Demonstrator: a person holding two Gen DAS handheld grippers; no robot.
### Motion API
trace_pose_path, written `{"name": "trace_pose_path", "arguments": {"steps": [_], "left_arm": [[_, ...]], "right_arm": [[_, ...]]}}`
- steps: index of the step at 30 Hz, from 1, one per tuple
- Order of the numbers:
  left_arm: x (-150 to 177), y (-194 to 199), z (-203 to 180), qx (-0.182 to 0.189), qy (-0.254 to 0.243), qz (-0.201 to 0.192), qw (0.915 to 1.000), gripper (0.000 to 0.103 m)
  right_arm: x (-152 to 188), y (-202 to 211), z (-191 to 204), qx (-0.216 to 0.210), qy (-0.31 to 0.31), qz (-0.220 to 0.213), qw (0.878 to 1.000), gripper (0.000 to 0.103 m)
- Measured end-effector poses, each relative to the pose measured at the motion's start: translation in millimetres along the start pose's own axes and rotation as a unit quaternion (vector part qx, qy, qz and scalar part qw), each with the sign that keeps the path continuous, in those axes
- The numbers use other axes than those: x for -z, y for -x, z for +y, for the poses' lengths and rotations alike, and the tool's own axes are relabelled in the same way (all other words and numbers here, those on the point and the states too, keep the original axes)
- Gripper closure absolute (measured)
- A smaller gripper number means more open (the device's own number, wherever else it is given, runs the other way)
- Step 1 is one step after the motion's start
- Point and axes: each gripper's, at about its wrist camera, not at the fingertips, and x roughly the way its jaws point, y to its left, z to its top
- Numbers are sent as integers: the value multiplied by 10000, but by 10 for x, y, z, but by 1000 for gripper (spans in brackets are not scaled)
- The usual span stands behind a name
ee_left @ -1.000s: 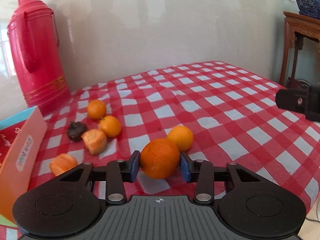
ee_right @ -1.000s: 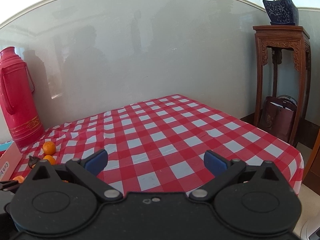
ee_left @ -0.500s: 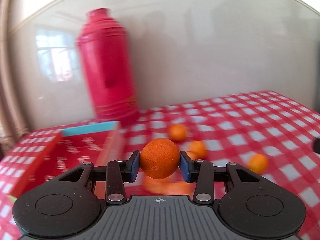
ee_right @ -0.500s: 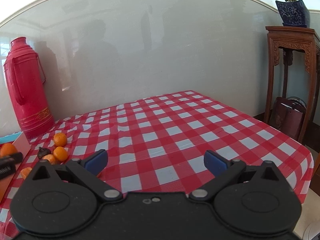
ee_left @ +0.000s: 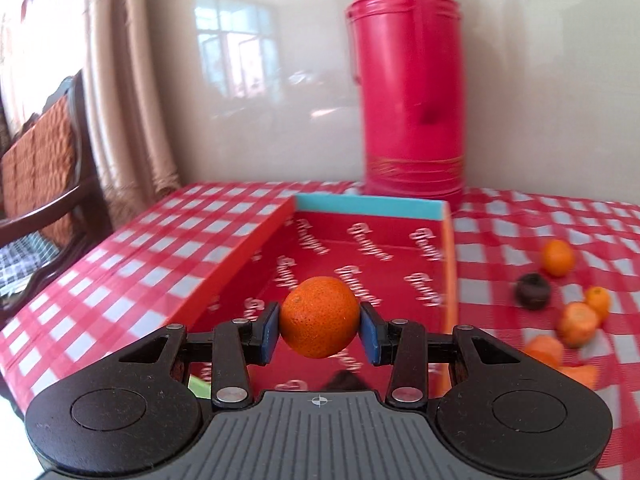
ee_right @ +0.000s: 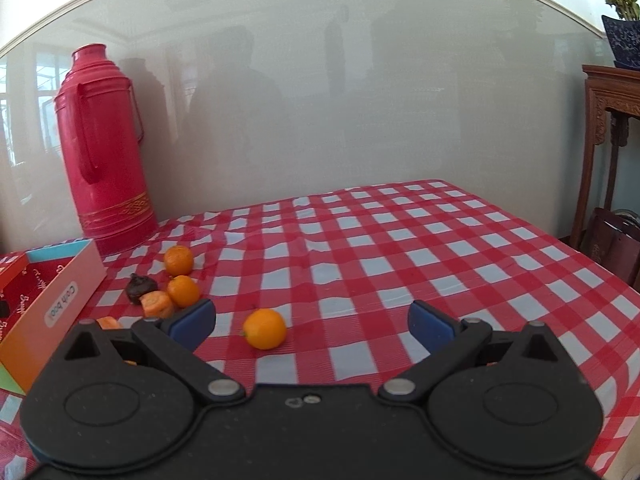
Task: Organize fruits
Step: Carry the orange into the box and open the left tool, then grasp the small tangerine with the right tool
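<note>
My left gripper [ee_left: 319,334] is shut on a large orange [ee_left: 319,317] and holds it above the open red box [ee_left: 368,248], near its front end. My right gripper [ee_right: 311,322] is open and empty above the checked cloth. A small orange [ee_right: 265,328] lies on the cloth just ahead of its left finger. Two more small oranges [ee_right: 179,260] [ee_right: 183,290], a dark fruit [ee_right: 138,288] and carrot pieces [ee_right: 157,305] lie next to the box [ee_right: 56,300]; they also show at the right of the left wrist view [ee_left: 557,257].
A tall red thermos [ee_right: 105,144] stands behind the box against the wall, also seen in the left wrist view [ee_left: 408,80]. A wooden chair [ee_left: 40,184] is left of the table. A wooden stand [ee_right: 612,128] is at the right beyond the table's edge.
My left gripper has swung left with the orange, from over the loose fruit to over the red box. My right gripper has turned left and down, bringing the loose fruit into view.
</note>
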Motion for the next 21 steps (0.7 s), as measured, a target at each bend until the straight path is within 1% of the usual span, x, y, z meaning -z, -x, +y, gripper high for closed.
{"name": "trace_pose_path", "arguments": {"steps": [4, 7, 9, 10, 11, 12, 14, 17, 21], "left_arm": [[21, -105, 94, -75, 91, 256, 9996, 61], [41, -168, 160, -26, 240, 499, 9985, 61], [41, -175, 169, -79, 222, 509, 9984, 61], [43, -171, 181, -49, 217, 520, 9984, 60], [42, -163, 189, -29, 227, 513, 9984, 55], [38, -151, 200, -46, 243, 485, 9985, 38], [29, -90, 240, -135, 319, 347, 9988, 20], [-5, -1, 311, -90, 359, 133, 9992, 20], [-34, 81, 408, -33, 405, 59, 9992, 20]], "right_arm": [[-7, -16, 120, -120, 55, 16, 9999, 6], [-5, -41, 202, -208, 97, 55, 9997, 6], [0, -63, 252, -258, 147, 85, 9995, 6], [0, -78, 272, -277, 176, 101, 9994, 6], [1, -99, 288, -298, 208, 123, 9993, 6], [2, -122, 297, -317, 236, 152, 9991, 6], [1, -183, 300, -367, 225, 245, 9988, 6], [2, -275, 286, -452, 142, 382, 9981, 6], [-16, -362, 259, -400, 112, 456, 9981, 6]]}}
